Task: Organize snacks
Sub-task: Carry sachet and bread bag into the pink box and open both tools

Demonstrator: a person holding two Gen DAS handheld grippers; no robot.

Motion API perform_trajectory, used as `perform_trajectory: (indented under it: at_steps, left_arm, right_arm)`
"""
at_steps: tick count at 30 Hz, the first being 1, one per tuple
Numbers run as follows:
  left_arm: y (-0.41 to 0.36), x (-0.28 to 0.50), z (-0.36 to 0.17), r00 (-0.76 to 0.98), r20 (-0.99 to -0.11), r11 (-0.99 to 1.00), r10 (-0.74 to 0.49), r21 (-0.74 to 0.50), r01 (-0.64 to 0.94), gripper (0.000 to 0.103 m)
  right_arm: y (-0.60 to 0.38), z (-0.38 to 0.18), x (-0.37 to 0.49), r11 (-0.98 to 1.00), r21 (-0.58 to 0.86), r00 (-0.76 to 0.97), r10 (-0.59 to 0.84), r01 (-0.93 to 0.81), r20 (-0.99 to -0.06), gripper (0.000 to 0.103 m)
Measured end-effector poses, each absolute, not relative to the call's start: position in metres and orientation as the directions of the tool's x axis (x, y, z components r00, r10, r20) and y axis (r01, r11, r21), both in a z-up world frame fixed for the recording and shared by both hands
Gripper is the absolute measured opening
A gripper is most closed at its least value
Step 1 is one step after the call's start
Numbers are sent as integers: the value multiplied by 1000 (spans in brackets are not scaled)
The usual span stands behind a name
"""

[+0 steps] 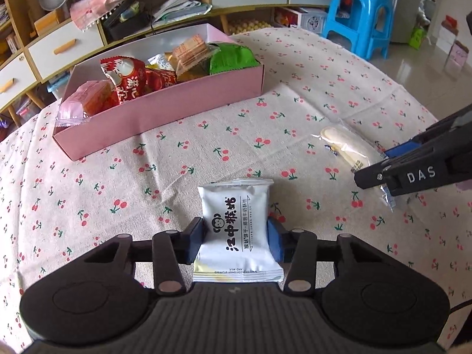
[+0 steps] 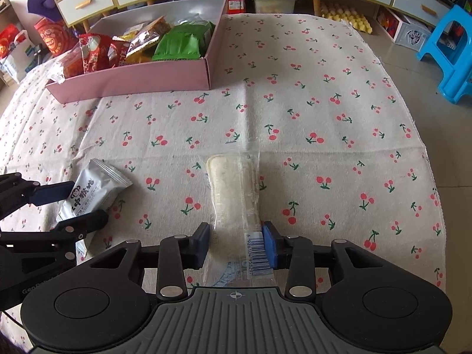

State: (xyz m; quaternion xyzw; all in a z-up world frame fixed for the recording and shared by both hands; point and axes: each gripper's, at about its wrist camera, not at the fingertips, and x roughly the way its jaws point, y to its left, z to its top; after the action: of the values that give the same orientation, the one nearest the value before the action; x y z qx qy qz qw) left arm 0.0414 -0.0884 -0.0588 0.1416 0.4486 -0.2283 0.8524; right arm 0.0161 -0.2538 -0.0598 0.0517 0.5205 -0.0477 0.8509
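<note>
Packet (image 1: 237, 230) reads "COCONUT STUFFING" (gripper: "DAS").

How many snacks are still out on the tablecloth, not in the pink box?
2: a white biscuit packet between the left hand-held gripper's fingers, and a clear-wrapped pastry between the right hand-held gripper's.

Both wrist cams close, angled down; share pink box (image 1: 165, 112).

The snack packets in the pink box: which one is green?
The green packet lies at the right end of the pink box, against its end wall. The packets beside it are red, gold or pinkish orange.
</note>
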Motion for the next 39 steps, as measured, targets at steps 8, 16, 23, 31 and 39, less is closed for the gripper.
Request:
perform_trajectory:
  at_steps: [8, 16, 23, 31, 39]
  left_arm:
    - [-78, 46, -49, 498, -820, 879, -282, -13, 477, 42]
    - [-59, 55, -30, 539, -789, 907, -294, -52, 419, 42]
    - [-37, 69, -16, 583, -757, 933, -297, -101, 344, 42]
    - [-12, 93, -3, 654, -693, 951, -304, -178, 254, 42]
    - [-1, 124, -4, 707, -659, 967, -255, -190, 172, 42]
  right_arm:
    - [-254, -53, 19, 985, 72, 469, -8, 154, -883, 36]
    - [-247, -36, 25, 976, 147, 514, 45, 160, -857, 36]
    - [-243, -23, 39, 957, 231, 556, 96, 177, -826, 36]
    - [-242, 5, 58, 924, 336, 630, 151, 185, -762, 35]
    - [-236, 15, 88, 907, 392, 697, 182, 154, -694, 35]
